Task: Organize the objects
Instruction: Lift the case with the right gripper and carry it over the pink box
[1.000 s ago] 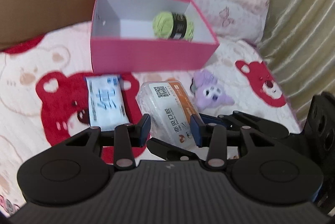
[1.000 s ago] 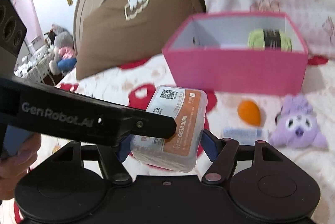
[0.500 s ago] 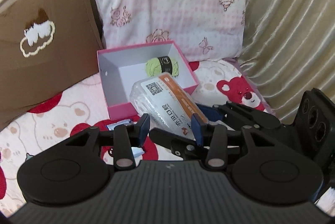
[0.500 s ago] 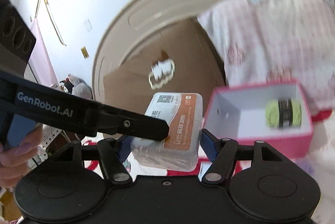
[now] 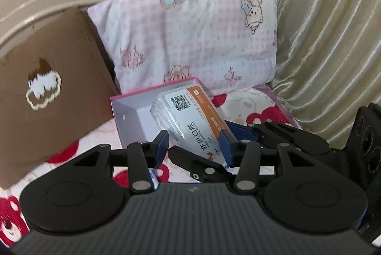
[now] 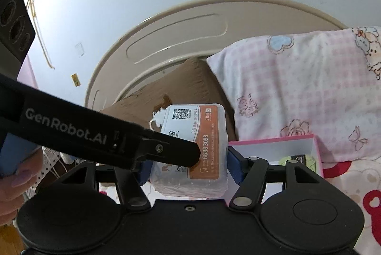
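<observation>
One pillow (image 5: 190,40) behind pink box (image 5: 133,97), tissue pack (image 6: 197,143) between.

tissue pack (image 6: 193,147) between right tongs (image 6: 189,165) | box (image 5: 133,112) before pillow (image 5: 190,40) | yarn (image 6: 297,159) in box

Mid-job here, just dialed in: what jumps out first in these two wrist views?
The white-and-orange tissue pack stands out first, clamped in the right gripper and held up in front of the pink box. In the right wrist view the left gripper cuts in as a black bar from the left; its own jaws are open and hold nothing. A green yarn ball lies inside the box, below the pink checked pillow.
</observation>
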